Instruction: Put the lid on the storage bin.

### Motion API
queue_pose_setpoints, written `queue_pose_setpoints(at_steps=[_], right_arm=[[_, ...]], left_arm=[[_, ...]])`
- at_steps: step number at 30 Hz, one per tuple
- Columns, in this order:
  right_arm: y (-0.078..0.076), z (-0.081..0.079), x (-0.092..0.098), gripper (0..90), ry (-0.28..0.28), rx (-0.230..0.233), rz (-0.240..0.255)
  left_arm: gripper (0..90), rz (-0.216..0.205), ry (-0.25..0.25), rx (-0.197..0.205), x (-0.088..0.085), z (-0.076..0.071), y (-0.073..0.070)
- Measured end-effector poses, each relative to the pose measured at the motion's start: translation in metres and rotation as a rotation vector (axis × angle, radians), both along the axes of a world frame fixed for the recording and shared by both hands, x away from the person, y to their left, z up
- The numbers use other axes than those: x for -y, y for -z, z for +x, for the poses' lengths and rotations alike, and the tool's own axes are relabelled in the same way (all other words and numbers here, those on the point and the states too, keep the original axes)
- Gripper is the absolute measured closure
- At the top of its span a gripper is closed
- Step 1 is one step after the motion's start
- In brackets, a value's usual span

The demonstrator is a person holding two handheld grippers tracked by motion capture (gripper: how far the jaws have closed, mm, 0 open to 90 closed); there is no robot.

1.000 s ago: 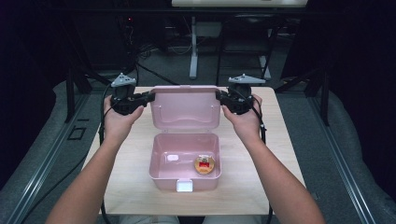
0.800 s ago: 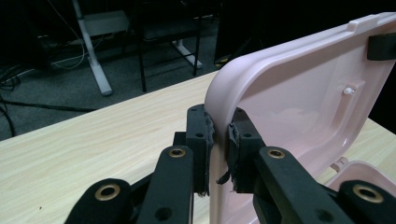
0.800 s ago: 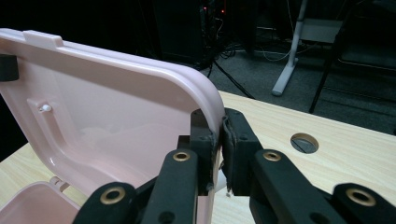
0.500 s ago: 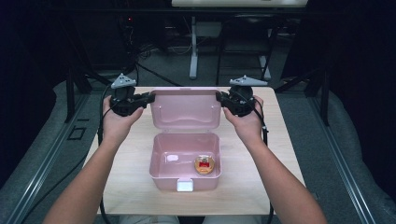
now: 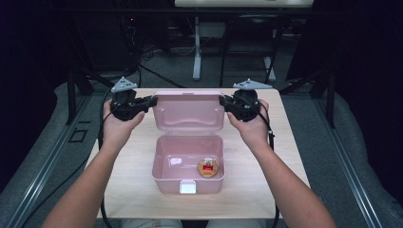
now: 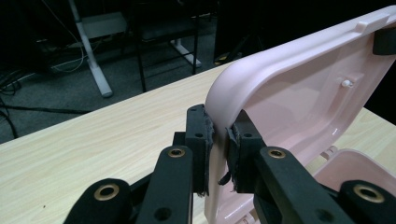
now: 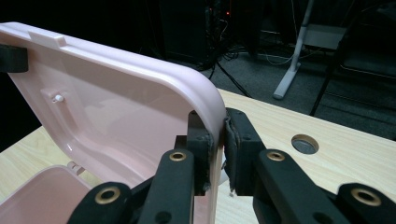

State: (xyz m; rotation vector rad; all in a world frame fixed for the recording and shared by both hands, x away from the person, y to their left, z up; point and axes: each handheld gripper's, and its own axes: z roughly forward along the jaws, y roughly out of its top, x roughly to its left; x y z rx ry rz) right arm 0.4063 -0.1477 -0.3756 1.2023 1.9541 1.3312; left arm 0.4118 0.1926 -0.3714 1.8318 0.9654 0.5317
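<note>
While my left gripper and right gripper, jaws just easing, each pinch a side edge of the raised pink lid, the box sits mid-table already open, so I judge only releasing remains.

Pale pink box w/ lid, light wood-grain table, black grippers.

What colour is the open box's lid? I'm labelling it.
Pale pink lid, clearest in the high view.
</note>
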Motion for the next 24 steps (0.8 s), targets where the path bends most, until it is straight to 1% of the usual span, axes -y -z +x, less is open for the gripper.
queue_pose_setpoints(at_steps=[2, 4, 9, 15, 16, 17, 21, 24], right_arm=[[0.000, -0.002, 0.001, 78.9, -0.008, -0.002, 0.003], [-0.001, -0.004, 0.001, 77.7, -0.019, -0.004, 0.009], [-0.003, -0.009, 0.003, 76.3, -0.039, -0.019, 0.015], [-0.003, -0.013, 0.006, 75.1, -0.054, -0.031, 0.021], [-0.003, -0.015, 0.007, 75.0, -0.066, -0.037, 0.020], [-0.003, -0.016, 0.007, 74.8, -0.069, -0.043, 0.019], [-0.002, -0.017, 0.008, 74.5, -0.077, -0.058, 0.020], [-0.002, -0.019, 0.009, 74.0, -0.082, -0.069, 0.030]], left_arm=[[79.0, -0.002, 0.015, -0.010, -0.002, -0.002, -0.001], [77.7, -0.009, 0.021, -0.008, -0.002, -0.004, -0.001], [76.0, 0.000, 0.035, -0.003, -0.004, -0.008, -0.003], [74.0, -0.003, 0.050, -0.003, -0.005, -0.013, -0.003], [74.0, -0.006, 0.053, -0.008, -0.005, -0.014, -0.002], [73.9, 0.000, 0.057, -0.018, -0.006, -0.015, -0.002], [73.9, 0.002, 0.059, -0.020, -0.006, -0.017, -0.001], [73.8, 0.003, 0.065, -0.026, -0.006, -0.020, -0.002]])
